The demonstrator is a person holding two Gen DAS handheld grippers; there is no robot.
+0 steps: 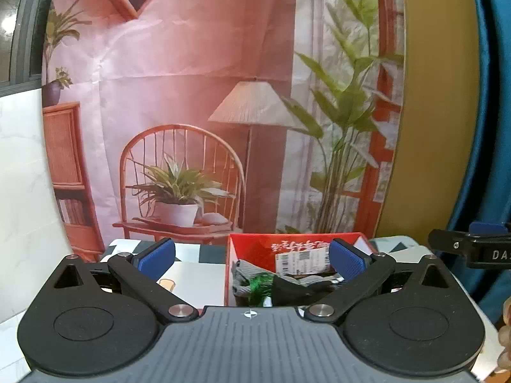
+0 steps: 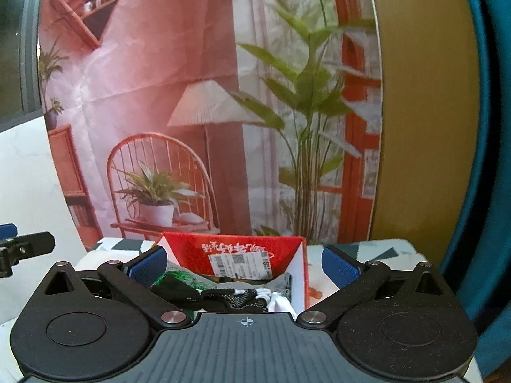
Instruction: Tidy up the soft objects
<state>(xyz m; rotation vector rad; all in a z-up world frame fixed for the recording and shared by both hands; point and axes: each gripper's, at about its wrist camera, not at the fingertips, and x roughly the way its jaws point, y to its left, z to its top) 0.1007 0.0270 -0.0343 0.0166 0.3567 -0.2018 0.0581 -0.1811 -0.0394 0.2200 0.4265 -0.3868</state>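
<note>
Glossy red cardboard box, knitted grey cloth inside, matt black plastic tongs with ribbed blue pads.

Red box open-topped, soft items piled inside

The worktop wears a pale cloth with dark grey triangles. A red box stands on it toward the far edge, open at the top, its inner back wall bearing white script and a barcode label. Bare cloth shows left and right of the box, and a small orange print lies on the cloth just right of it.
</note>
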